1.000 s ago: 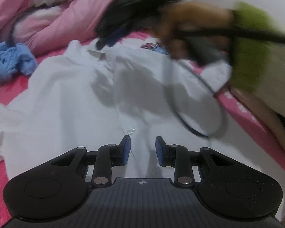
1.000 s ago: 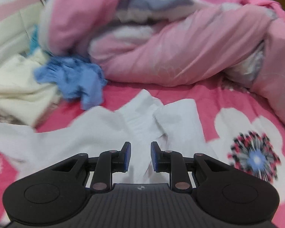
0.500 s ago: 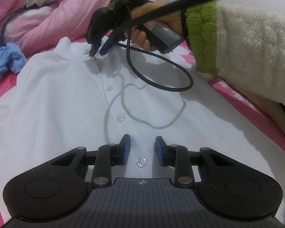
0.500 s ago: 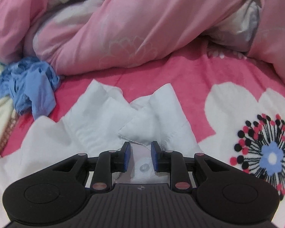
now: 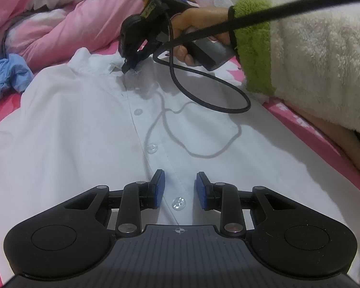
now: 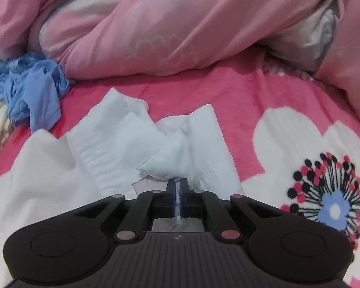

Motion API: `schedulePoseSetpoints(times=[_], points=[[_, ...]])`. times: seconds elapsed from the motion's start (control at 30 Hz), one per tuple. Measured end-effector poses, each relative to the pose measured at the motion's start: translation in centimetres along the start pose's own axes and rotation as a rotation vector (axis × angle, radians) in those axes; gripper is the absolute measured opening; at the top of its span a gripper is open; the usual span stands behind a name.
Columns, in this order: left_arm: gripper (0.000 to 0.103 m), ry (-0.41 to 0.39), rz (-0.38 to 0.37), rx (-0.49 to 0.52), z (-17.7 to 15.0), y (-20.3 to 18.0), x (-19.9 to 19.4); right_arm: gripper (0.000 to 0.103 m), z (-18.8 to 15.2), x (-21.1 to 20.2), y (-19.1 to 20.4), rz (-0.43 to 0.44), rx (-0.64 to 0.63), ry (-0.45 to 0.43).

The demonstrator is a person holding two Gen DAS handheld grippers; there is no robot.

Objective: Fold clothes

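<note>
A white button-up shirt (image 5: 84,129) lies flat, front up, on a pink bed; its collar (image 6: 122,141) points toward the quilt. My left gripper (image 5: 180,189) is open, low over the button placket, with a button (image 5: 178,202) between its blue pads. My right gripper (image 6: 178,192) is shut on the shirt fabric just below the collar; it also shows in the left wrist view (image 5: 129,66), held by a hand at the collar.
A rumpled pink quilt (image 6: 180,24) lies behind the collar. A crumpled blue garment (image 6: 31,91) sits to the left of it. A black cable (image 5: 204,96) loops over the shirt's chest. The pink flowered sheet (image 6: 300,144) lies to the right. A sleeved arm (image 5: 312,55) crosses at right.
My right gripper came down onto the collar and closed on the fabric there. My left gripper slid a little up the placket and stayed open.
</note>
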State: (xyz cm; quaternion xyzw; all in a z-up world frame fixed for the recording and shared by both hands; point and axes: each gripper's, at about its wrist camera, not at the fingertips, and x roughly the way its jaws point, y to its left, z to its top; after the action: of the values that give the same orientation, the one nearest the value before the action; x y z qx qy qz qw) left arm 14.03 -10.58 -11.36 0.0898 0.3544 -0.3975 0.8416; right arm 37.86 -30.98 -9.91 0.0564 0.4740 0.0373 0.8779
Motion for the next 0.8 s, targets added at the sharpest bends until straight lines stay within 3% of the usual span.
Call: schedulePoseSetpoints(times=[0.17,0.33,0.47,0.63,0.8], points=[[0.028,0.0,-0.018,-0.013,0.0,0.1,-0.1,0.001,-0.2,-1.7,-3.5,0.256,0.217,-0.095],[0.028,0.0,-0.015,-0.009,-0.1,0.0,-0.2,0.001,-0.4,-1.7,-4.7,0.408,0.308,-0.149],[0.028,0.003,-0.014,-0.007,-0.2,-0.2,-0.2,0.002,-0.4,0.1,-3.6,0.42,0.293,-0.139],[0.028,0.006,-0.011,-0.005,-0.1,-0.1,-0.3,0.003,-1.2,2.8,-2.0,0.335,0.241,-0.094],[0.029,0.005,0.005,0.012,0.1,-0.2,-0.8,0.016,-0.6,-0.2,-2.9,0.302,0.311,-0.111]])
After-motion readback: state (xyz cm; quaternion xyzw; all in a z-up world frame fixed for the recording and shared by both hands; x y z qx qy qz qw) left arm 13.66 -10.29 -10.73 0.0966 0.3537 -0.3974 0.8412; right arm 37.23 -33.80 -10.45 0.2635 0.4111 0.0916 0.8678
